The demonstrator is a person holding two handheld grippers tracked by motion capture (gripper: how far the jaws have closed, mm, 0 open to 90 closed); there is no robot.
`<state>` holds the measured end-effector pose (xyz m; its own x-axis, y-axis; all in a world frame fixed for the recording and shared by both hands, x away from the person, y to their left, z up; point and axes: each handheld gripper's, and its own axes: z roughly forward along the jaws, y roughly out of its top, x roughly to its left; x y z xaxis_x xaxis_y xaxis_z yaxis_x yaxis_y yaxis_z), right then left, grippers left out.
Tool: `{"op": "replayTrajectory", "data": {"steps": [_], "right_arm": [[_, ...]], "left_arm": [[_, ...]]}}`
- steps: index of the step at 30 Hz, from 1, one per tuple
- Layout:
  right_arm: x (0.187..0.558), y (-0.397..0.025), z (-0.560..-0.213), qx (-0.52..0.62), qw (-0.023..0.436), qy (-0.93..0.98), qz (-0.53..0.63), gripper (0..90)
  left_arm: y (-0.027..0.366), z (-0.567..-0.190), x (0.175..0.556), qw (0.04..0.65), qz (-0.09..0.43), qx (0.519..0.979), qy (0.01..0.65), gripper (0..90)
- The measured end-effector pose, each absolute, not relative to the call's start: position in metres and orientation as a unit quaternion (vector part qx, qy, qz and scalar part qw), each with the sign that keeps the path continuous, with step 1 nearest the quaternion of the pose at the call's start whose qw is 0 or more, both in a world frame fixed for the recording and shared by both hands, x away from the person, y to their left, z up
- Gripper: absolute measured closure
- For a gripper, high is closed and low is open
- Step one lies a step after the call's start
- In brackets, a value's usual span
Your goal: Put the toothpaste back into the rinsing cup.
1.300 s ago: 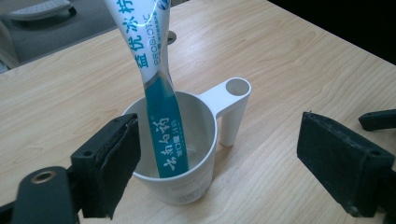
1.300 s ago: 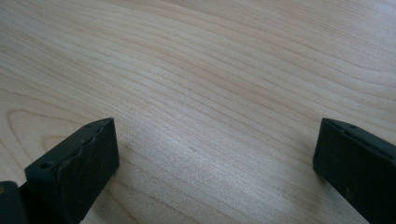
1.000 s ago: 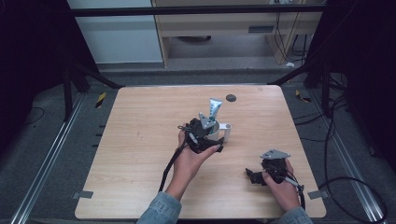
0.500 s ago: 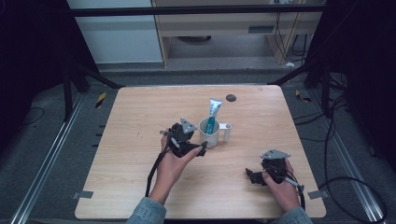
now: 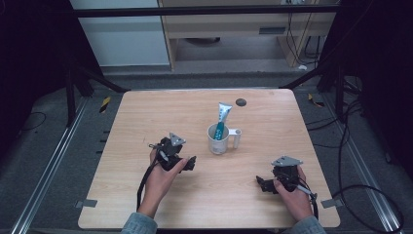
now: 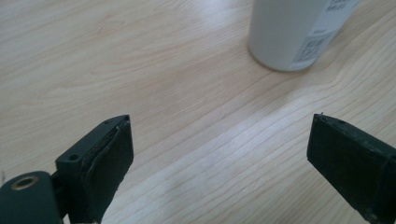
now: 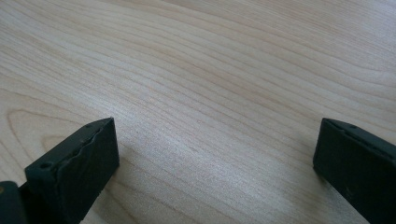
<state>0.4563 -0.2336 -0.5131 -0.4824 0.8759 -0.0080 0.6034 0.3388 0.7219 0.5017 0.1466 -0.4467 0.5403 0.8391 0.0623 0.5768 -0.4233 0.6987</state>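
Note:
A white mug [image 5: 217, 141] with a side handle stands upright near the middle of the wooden table [image 5: 146, 117]. A white and teal toothpaste tube [image 5: 223, 117] stands in it, leaning against the rim. My left gripper [image 5: 190, 164] rests low over the table, left of the mug and nearer the person, open and holding nothing. In the left gripper view its jaws [image 6: 219, 135] stand wide apart, with the mug's base [image 6: 294, 32] ahead at the upper right. Near the front right, my right gripper [image 5: 262, 184] is open over bare wood, as the right gripper view [image 7: 217, 140] confirms.
A small dark round mark [image 5: 240, 102] lies on the table behind the mug. Beyond the far edge stands a pale shelf unit [image 5: 234, 29]. Cables [image 5: 350, 161] trail over the floor at the right, and metal rails [image 5: 53, 165] run along the left.
The left gripper has let go of the toothpaste tube, now standing in the mug, and has drawn back left and toward the person. The right gripper has not moved.

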Motion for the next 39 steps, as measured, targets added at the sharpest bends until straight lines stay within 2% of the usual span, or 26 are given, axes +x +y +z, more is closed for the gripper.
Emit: {"op": "replayTrajectory", "data": {"steps": [25, 39], "right_arm": [[0.456, -0.234, -0.513, 0.467, 0.203, 0.792, 0.337, 0.4], [0.456, -0.233, -0.513, 0.467, 0.203, 0.792, 0.336, 0.4]], "left_arm": [[0.231, -0.478, 0.489, 0.268, 0.22, 0.805, 0.481, 5.8], [0.269, -0.488, 0.495, 0.275, 0.224, 0.785, 0.509, 6.6]]}}
